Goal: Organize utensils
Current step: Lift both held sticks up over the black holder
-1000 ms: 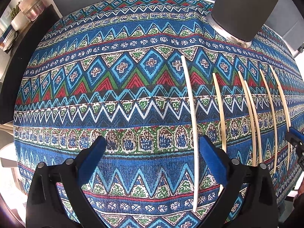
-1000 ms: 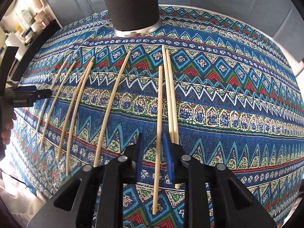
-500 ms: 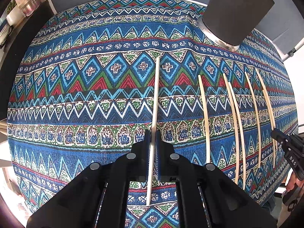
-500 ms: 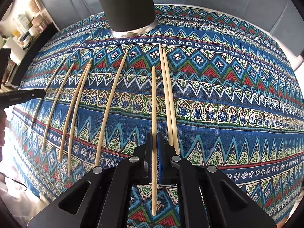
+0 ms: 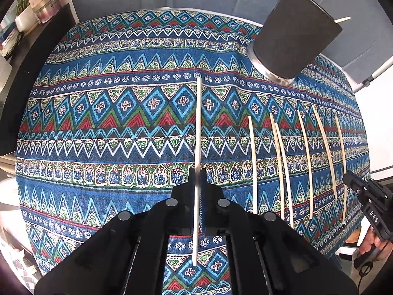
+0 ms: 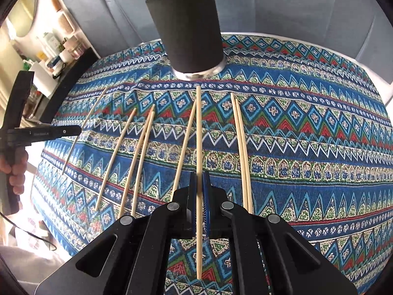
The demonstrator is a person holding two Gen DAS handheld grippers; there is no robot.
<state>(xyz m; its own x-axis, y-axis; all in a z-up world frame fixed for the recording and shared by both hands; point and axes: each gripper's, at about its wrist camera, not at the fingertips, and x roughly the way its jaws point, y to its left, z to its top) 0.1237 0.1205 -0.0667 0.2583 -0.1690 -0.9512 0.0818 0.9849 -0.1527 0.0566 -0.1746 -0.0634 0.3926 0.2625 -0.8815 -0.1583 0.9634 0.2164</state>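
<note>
My left gripper [image 5: 197, 172] is shut on a pale chopstick [image 5: 198, 123] and holds it above the patterned tablecloth [image 5: 110, 127]. My right gripper [image 6: 199, 175] is shut on a wooden chopstick [image 6: 199, 132], also lifted off the cloth. Several more chopsticks [image 5: 282, 167] lie in a row on the cloth, right of the left gripper and left of the right one [image 6: 137, 157]. A pair [image 6: 242, 152] lies right of the right gripper. A black cylindrical holder [image 6: 189, 29] stands at the back with two sticks in it; it also shows in the left wrist view [image 5: 292, 39].
A dark counter edge [image 5: 29, 78] and shelves with jars [image 5: 41, 5] stand to the left of the table. Grey cushions [image 6: 294, 7] lie behind it. The table's right edge [image 5: 363, 147] is close to the row of chopsticks.
Both grippers closed on their chopsticks and lifted them off the cloth. Both views have risen and pulled back, so the holder's top now shows.
</note>
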